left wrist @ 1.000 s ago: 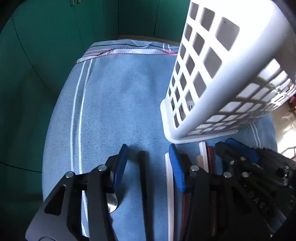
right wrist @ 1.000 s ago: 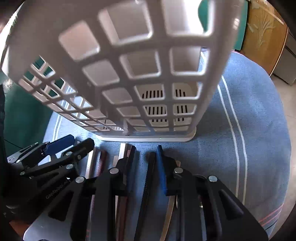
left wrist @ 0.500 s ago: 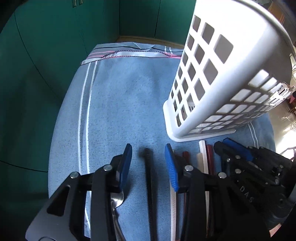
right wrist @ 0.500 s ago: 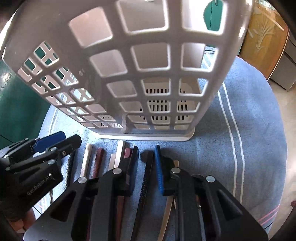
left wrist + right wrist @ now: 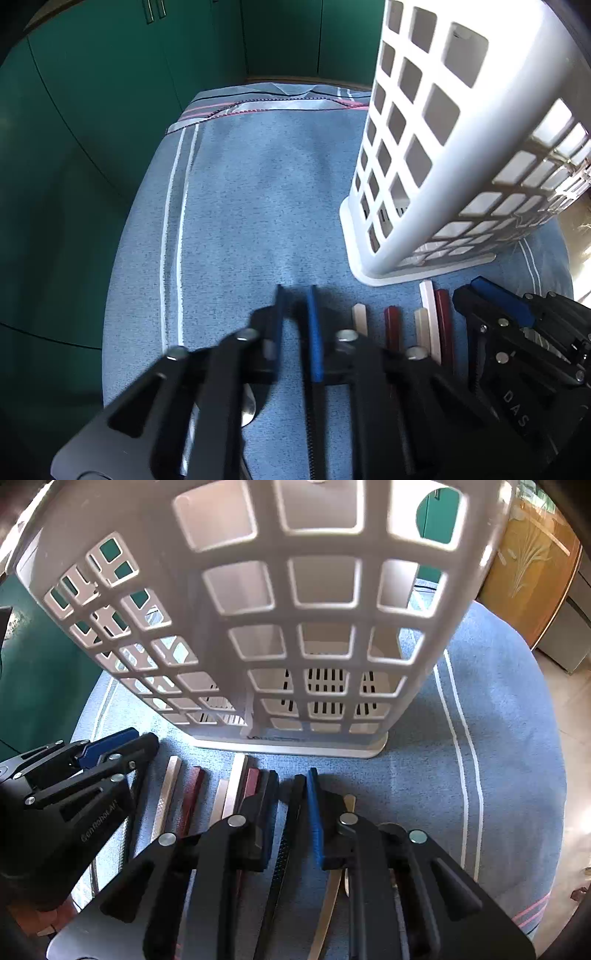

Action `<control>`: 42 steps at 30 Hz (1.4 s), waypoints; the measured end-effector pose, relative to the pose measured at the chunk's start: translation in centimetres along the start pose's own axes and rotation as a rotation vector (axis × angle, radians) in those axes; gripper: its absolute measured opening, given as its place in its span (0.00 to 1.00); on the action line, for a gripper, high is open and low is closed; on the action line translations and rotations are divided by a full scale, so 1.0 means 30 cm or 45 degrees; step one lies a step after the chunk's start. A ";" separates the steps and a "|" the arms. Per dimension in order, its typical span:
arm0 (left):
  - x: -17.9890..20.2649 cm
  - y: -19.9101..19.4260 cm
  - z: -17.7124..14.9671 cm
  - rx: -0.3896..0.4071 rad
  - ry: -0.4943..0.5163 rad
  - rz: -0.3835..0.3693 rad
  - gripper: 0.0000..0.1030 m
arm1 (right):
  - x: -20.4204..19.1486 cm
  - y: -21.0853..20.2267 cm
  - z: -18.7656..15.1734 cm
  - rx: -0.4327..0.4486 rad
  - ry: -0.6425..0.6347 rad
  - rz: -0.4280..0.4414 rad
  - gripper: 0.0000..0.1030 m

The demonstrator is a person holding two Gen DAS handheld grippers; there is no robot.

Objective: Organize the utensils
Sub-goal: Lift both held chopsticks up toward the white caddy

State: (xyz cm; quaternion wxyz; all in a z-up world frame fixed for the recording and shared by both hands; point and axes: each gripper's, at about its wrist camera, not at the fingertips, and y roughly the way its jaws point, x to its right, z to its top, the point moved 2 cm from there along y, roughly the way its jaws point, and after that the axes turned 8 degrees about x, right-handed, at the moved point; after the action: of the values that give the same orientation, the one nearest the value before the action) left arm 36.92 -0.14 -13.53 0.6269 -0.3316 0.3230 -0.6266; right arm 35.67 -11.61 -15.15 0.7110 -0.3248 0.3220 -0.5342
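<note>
A row of utensils lies on a blue cloth (image 5: 240,203) in front of a tall white lattice basket (image 5: 443,147) (image 5: 295,609). My left gripper (image 5: 295,295) is shut on a black utensil handle (image 5: 313,424), pointing steeply down. A spoon bowl (image 5: 247,410) shows under its left finger. My right gripper (image 5: 293,775) stands over a second black handle (image 5: 288,845). Its jaws are closing with that handle between them: the blue right pad (image 5: 314,812) lies against it, the left finger stands a little off. White (image 5: 428,314) and dark red (image 5: 443,317) handles lie between the grippers.
A steel utensil (image 5: 332,897) lies under my right gripper's right finger. Green cabinet doors (image 5: 110,110) stand past the cloth's left and far edges. A wooden cabinet (image 5: 535,572) is at the far right. The cloth has white stripes (image 5: 465,738) near both sides.
My left jaws came together from wide apart onto the black handle. My right jaws narrowed slightly around the other black handle. The basket has not moved.
</note>
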 end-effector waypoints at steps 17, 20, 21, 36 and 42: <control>0.009 -0.496 -0.046 0.238 0.067 -0.248 0.06 | -0.014 -0.420 -0.029 0.273 0.030 0.225 0.06; -0.012 -0.641 -0.052 0.331 0.090 -0.293 0.06 | -0.023 -0.557 -0.023 0.339 0.003 0.255 0.06; -0.016 -0.684 -0.058 0.359 0.097 -0.297 0.06 | -0.017 -0.593 -0.028 0.356 0.001 0.263 0.06; 0.005 -1.109 -0.143 0.662 0.237 -0.409 0.06 | -0.062 -0.989 -0.078 0.572 -0.034 0.239 0.07; -0.014 -1.150 -0.144 0.729 0.214 -0.382 0.06 | -0.092 -1.104 -0.044 0.638 -0.058 0.210 0.06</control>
State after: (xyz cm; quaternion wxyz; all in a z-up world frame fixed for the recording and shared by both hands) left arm 13.65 0.42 12.30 0.5666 -0.1329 0.1321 -0.8024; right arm 15.78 -16.33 11.07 0.8176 -0.1233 0.1888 -0.5299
